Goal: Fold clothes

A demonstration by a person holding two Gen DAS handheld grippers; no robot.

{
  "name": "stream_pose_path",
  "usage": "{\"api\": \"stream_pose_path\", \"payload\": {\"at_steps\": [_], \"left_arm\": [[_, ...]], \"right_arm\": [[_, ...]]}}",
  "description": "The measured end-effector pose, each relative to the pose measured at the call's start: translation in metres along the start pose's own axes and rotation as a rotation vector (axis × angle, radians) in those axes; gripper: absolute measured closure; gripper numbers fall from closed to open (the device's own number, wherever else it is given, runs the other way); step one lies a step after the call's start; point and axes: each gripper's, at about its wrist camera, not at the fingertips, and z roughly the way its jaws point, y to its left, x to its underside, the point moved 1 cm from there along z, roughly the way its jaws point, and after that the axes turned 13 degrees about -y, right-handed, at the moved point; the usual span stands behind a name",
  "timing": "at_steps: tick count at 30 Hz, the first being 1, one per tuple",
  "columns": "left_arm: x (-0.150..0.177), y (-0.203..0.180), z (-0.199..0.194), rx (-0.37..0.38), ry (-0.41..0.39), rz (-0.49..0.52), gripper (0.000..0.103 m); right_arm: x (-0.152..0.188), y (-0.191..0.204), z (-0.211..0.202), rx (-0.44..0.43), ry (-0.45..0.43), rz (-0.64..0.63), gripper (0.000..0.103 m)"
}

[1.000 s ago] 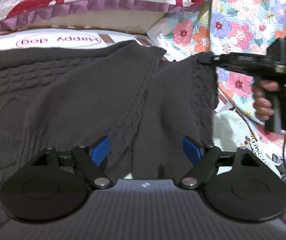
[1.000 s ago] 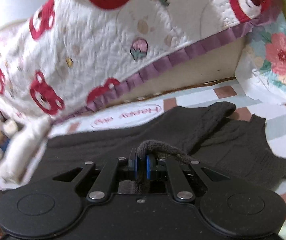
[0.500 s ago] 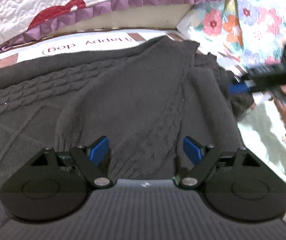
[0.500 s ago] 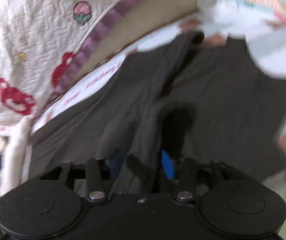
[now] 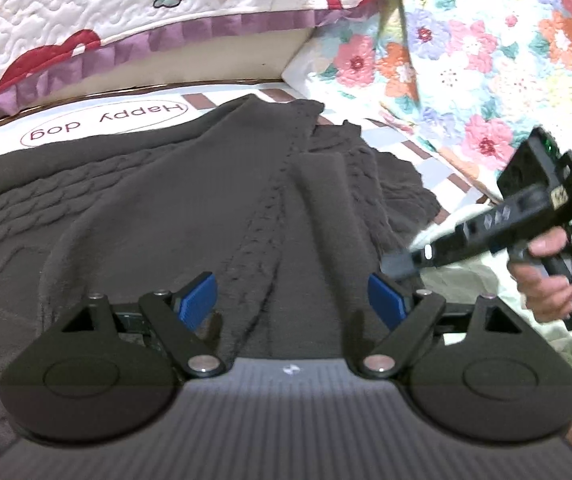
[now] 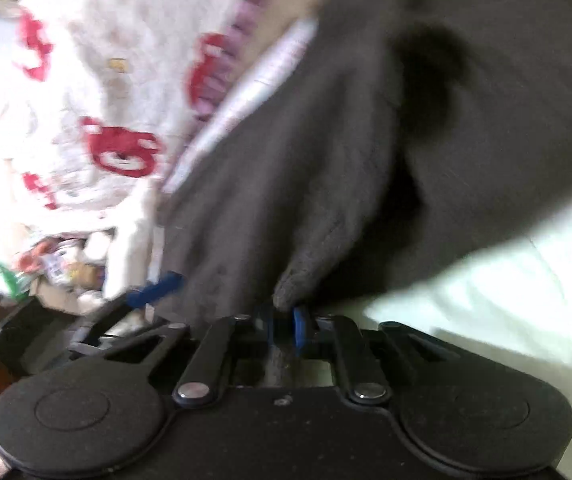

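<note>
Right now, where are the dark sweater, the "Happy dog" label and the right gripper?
dark sweater (image 5: 190, 208): left wrist view, flat knit body.
"Happy dog" label (image 5: 104, 123): left wrist view, oval's lettering.
right gripper (image 6: 284, 322): right wrist view, between fingers pinching sweater edge.

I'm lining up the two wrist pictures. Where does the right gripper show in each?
Left wrist view: the right gripper comes in from the right edge, held by a hand, its tip at the dark sweater.
Right wrist view: it fills the bottom centre, fingers shut on a sweater fold.
Shared landmark: the white quilt with red bears.
</note>
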Motion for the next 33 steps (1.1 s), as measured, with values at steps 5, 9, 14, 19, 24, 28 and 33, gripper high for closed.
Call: {"api": "stream_pose_path", "payload": {"at_steps": [5, 9, 14, 19, 24, 28, 33], "left_arm": [[-0.005, 0.011, -0.007, 0.086, -0.028, -0.145, 0.020], [-0.005, 0.014, -0.010, 0.126, -0.035, -0.189, 0.020], [0.000, 0.001, 0.001, 0.151, 0.002, -0.135, 0.017], [-0.004, 0.004, 0.025, 0.081, 0.066, -0.119, 0.068], [-0.031, 0.028, 0.042, -0.146, 0.137, -0.073, 0.086], [-0.043, 0.046, 0.050, -0.208, 0.111, -0.097, 0.086], [-0.058, 0.068, 0.060, -0.285, 0.078, -0.126, 0.086]], "right_arm": [[-0.012, 0.027, 0.015, -0.083, -0.033, -0.093, 0.091], [-0.018, 0.039, 0.030, -0.125, -0.046, -0.117, 0.091], [-0.029, 0.056, 0.035, -0.190, -0.069, -0.154, 0.091], [-0.041, 0.076, 0.038, -0.247, -0.080, -0.206, 0.091], [-0.044, 0.082, 0.040, -0.164, -0.037, -0.345, 0.090], [-0.036, 0.070, 0.025, -0.001, -0.012, -0.474, 0.087], [-0.034, 0.040, 0.009, 0.443, -0.023, -0.632, 0.072]]}}
